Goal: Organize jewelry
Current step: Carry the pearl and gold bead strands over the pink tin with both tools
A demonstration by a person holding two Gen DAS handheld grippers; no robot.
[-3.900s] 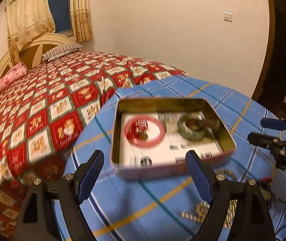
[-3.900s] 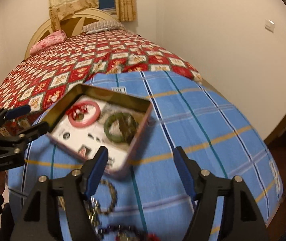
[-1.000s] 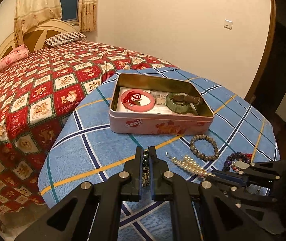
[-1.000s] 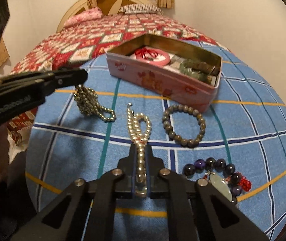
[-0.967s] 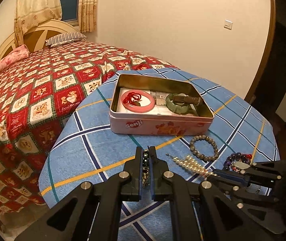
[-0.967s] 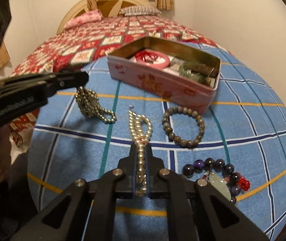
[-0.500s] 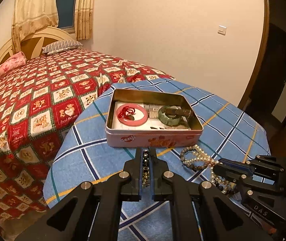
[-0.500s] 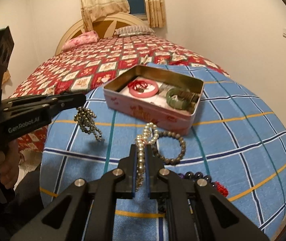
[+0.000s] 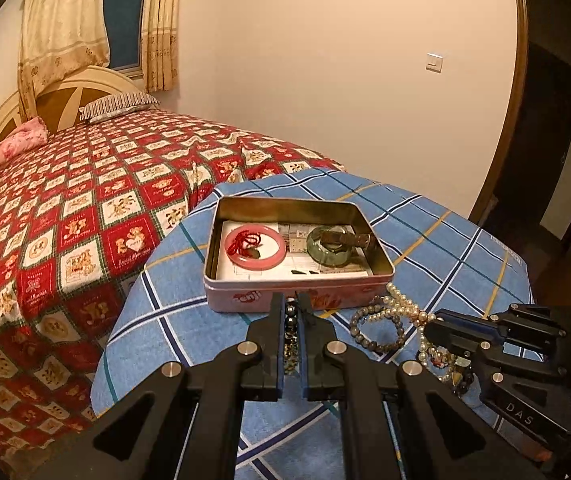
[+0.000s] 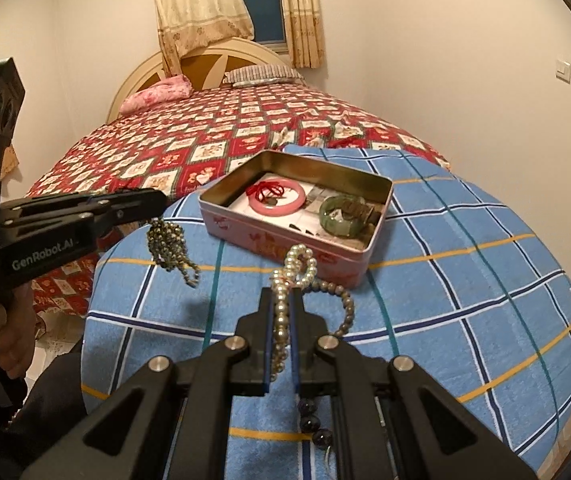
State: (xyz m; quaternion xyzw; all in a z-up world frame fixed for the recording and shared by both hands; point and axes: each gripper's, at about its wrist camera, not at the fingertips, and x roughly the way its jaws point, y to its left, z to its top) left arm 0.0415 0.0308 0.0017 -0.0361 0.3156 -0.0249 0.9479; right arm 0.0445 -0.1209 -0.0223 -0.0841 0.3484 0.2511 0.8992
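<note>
Strands now hang clear of the tablecloth point(image 10: 485, 264), dark beads point(image 10: 169, 248) clamped in the left gripper point(image 9: 293, 312), pearls point(image 10: 297, 264) in the right gripper point(image 10: 283, 300), ready for the tin point(image 10: 285, 240).

Red patchwork bedspread point(image 9: 85, 216), pink pillow point(image 10: 157, 94), striped pillow point(image 9: 119, 106), curtains point(image 10: 201, 0), wall switch point(image 9: 434, 62).

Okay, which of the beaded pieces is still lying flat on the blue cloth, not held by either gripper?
The grey-green bead bracelet, lying as a ring on the cloth in front of the tin. The pearl strand hangs from the right gripper, the dark metallic beads from the left gripper.
</note>
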